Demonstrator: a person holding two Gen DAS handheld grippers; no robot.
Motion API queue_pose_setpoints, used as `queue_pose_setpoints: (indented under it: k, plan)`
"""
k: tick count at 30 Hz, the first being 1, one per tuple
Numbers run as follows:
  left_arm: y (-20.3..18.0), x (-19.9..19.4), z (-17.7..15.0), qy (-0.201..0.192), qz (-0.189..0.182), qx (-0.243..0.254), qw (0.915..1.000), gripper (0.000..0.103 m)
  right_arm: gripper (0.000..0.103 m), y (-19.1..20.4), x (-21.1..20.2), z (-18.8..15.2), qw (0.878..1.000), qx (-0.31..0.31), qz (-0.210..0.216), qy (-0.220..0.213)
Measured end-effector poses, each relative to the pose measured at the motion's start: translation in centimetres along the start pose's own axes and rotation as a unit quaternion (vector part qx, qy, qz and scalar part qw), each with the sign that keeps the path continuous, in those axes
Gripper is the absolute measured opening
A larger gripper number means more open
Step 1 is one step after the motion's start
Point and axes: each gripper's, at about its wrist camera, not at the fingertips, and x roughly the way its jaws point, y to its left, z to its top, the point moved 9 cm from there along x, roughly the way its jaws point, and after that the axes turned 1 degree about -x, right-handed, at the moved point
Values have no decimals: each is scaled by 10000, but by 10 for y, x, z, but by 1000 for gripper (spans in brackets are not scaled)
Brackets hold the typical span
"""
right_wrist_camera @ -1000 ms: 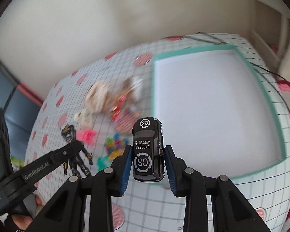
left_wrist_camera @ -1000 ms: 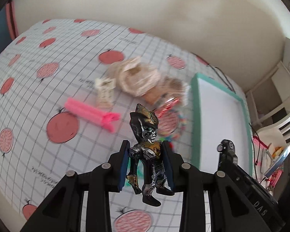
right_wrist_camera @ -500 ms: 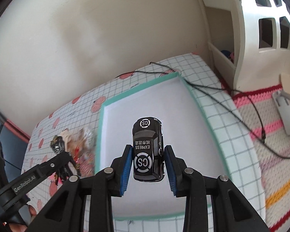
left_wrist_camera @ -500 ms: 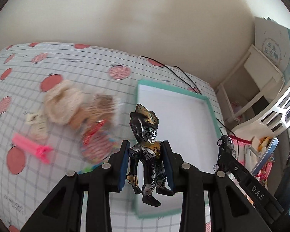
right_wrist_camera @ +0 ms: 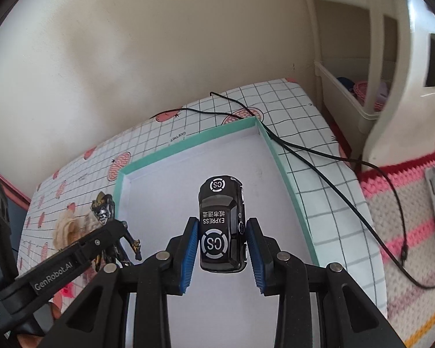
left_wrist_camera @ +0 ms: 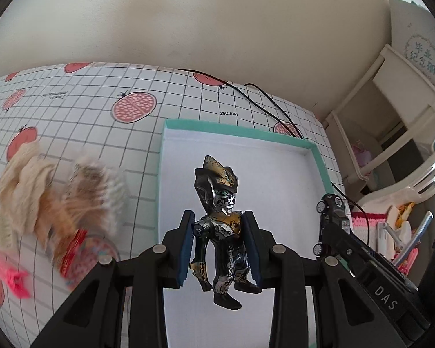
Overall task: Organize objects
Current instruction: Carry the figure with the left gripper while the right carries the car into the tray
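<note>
My left gripper [left_wrist_camera: 219, 248] is shut on a black, silver and gold toy figure [left_wrist_camera: 221, 226], held upright above the white tray with a teal rim [left_wrist_camera: 235, 124]. My right gripper [right_wrist_camera: 221, 252] is shut on a black toy car [right_wrist_camera: 221, 226] marked "CS EXPRESS", nose up, over the same tray [right_wrist_camera: 188, 142]. The right wrist view shows the figure [right_wrist_camera: 104, 207] at the tray's left edge. In the left wrist view the car [left_wrist_camera: 330, 217] hangs at the tray's right side. The tray's floor is bare white.
Left of the tray on the pomegranate-print cloth lie cream and brown knitted pieces [left_wrist_camera: 26, 171], a red-patterned packet [left_wrist_camera: 87, 253] and a pink clip [left_wrist_camera: 8, 272]. A black cable [right_wrist_camera: 319, 156] crosses the tray's far corner. White shelves [left_wrist_camera: 391, 110] and a crocheted rug [right_wrist_camera: 406, 211] stand right.
Both grippers have swung right, from above the loose pile to over the tray, each still holding its toy. The tray now fills the middle of both views.
</note>
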Motion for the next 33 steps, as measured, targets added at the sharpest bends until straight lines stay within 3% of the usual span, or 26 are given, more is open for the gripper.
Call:
queue_pose_setpoints:
  k: [4, 21, 33]
  plan:
    - [-6, 13, 9, 5, 18, 22, 10000, 35, 35, -8, 14, 6, 9998, -13, -186, 63]
    - [-2, 55, 19, 187, 176, -33, 9997, 34, 35, -13, 48, 17, 9994, -75, -203, 255]
    - [1, 56, 19, 218, 124, -177, 9995, 35, 36, -15, 52, 15, 9989, -190, -302, 313]
